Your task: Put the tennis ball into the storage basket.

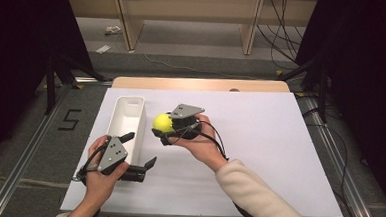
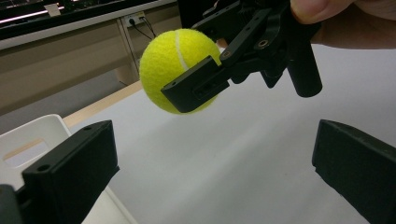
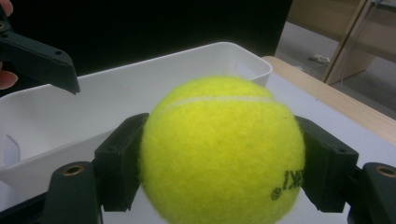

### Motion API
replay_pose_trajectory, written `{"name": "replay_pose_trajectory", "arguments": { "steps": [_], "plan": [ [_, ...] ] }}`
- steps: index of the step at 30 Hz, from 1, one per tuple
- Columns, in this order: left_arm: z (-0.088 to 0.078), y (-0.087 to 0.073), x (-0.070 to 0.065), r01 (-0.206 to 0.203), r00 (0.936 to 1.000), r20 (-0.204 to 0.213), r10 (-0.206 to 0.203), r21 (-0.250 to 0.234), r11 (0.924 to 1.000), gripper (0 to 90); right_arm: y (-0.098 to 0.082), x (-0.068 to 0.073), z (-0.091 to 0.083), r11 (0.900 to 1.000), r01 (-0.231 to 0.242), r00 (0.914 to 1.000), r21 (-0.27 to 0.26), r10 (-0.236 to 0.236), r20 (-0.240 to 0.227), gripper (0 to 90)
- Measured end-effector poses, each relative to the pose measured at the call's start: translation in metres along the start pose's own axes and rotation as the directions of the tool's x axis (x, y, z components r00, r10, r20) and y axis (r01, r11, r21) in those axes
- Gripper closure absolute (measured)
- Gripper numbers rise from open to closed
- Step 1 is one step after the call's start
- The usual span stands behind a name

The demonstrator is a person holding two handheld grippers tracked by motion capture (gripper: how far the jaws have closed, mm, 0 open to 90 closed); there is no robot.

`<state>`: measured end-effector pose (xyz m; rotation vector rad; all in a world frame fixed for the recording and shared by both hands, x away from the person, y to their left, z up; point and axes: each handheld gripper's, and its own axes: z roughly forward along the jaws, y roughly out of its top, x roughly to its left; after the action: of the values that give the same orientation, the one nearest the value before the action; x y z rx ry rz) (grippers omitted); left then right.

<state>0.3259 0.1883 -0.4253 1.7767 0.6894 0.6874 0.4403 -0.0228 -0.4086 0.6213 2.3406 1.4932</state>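
Observation:
A yellow tennis ball (image 1: 162, 122) is held off the white table surface, with my right gripper (image 1: 164, 125) shut on it just right of a white bin (image 1: 128, 116). The right gripper view has the ball (image 3: 219, 149) clamped between both black jaws, the bin (image 3: 93, 98) behind it. My left gripper (image 1: 141, 151) stands open at the bin's near end, jaws wide apart and empty. In the left gripper view the ball (image 2: 180, 67) hangs ahead in the other gripper, above the table, and my own gripper (image 2: 212, 172) is open.
The white table cover (image 1: 259, 142) stretches free to the right of the hands. A wooden table edge (image 1: 202, 84) lies at the back. Black cables trail from both grippers. Shelving and floor cables lie beyond the table.

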Motion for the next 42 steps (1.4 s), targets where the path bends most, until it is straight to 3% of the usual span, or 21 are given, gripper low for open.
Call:
{"name": "replay_pose_trajectory", "arguments": {
  "steps": [42],
  "plan": [
    [0.000,0.001,-0.001,0.000,1.0000,-0.002,0.000,-0.005,1.0000,0.0,0.009,0.005,0.018,1.000,0.003,0.9999,0.005,-0.003,-0.013,26.6]
  ]
}}
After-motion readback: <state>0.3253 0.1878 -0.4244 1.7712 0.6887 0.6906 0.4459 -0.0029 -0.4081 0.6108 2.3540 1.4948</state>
